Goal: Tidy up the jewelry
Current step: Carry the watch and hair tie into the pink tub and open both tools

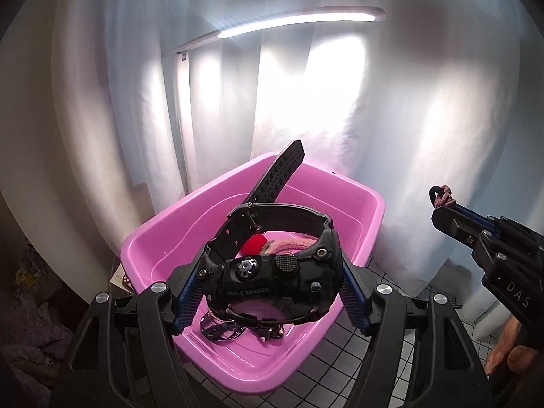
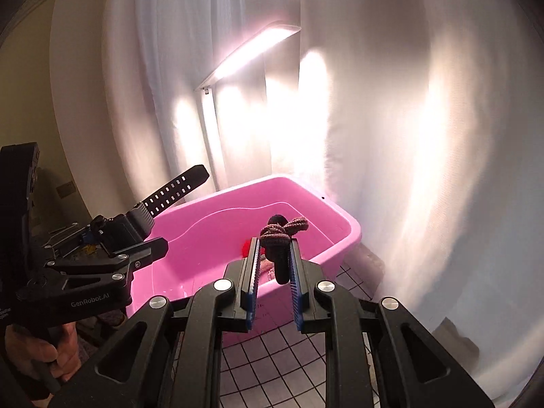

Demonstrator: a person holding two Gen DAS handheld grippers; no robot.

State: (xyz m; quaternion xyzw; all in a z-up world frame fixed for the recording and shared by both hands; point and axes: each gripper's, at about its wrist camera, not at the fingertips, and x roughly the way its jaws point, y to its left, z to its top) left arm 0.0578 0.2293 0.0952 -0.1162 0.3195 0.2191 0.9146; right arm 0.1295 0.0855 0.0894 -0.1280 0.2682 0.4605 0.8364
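My left gripper (image 1: pixel 272 282) is shut on a chunky black wristwatch (image 1: pixel 272 275) and holds it above a pink plastic tub (image 1: pixel 142 244). Its perforated strap (image 1: pixel 277 173) sticks up; the strap also shows in the right wrist view (image 2: pixel 173 188). My right gripper (image 2: pixel 274 255) is shut on a brown knotted hair tie (image 2: pixel 282 231), held above the tub (image 2: pixel 340 238). In the left wrist view this gripper (image 1: pixel 442 200) is at the right. Inside the tub lie a red pom-pom (image 1: pixel 253 243), a pink band (image 1: pixel 289 244) and dark chain pieces (image 1: pixel 234 329).
The tub stands on a white grid-patterned surface (image 1: pixel 340 367). A white curtain (image 1: pixel 408 119) hangs behind, with a lit lamp bar (image 1: pixel 299 22) on a stand. Dark clutter (image 1: pixel 30 323) lies at the left.
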